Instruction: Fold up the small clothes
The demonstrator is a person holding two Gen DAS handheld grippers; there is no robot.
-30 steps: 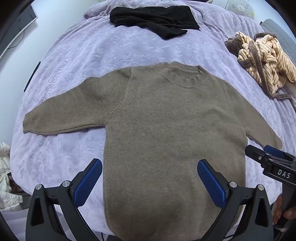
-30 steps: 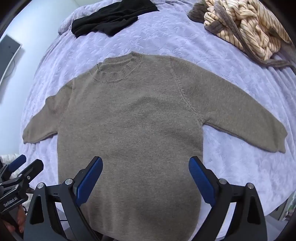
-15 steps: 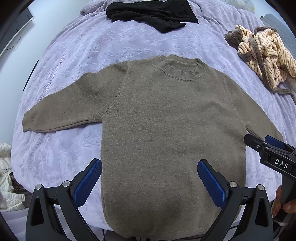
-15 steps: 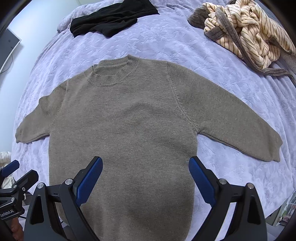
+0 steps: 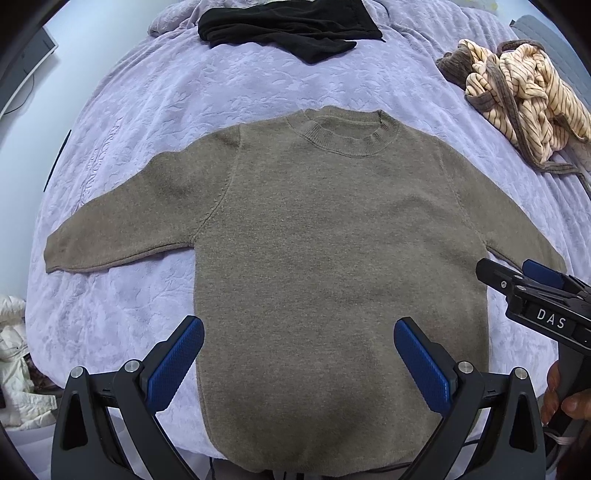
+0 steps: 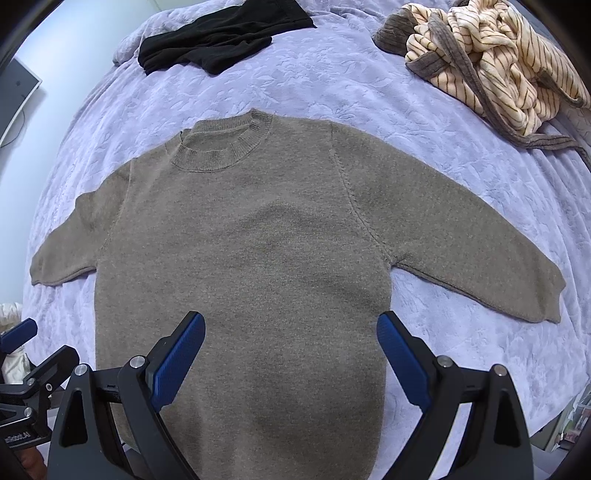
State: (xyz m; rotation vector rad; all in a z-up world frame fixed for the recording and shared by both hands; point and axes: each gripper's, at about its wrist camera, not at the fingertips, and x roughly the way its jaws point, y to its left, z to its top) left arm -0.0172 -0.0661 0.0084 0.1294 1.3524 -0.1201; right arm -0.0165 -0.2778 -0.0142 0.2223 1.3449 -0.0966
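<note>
A small olive-brown knit sweater (image 5: 332, 240) lies flat on the lavender bedspread (image 5: 147, 110), collar away from me, both sleeves spread out; it also shows in the right wrist view (image 6: 258, 258). My left gripper (image 5: 299, 354) is open and empty, hovering above the sweater's lower body near the hem. My right gripper (image 6: 291, 350) is open and empty, also above the lower body. The right gripper also shows at the right edge of the left wrist view (image 5: 517, 280), over the right sleeve's cuff. The left gripper shows at the left edge of the right wrist view (image 6: 22, 354).
A black garment (image 5: 288, 26) lies at the far side of the bed. A crumpled cream-and-brown striped garment (image 5: 517, 99) lies at the far right. White cloth (image 5: 14, 369) sits off the bed's left edge. A dark monitor (image 5: 22, 62) stands at the far left.
Both grippers have drawn back toward the hem and lifted slightly, so the sweater sits a little farther off in view. Both stay open. The sweater has not moved.
</note>
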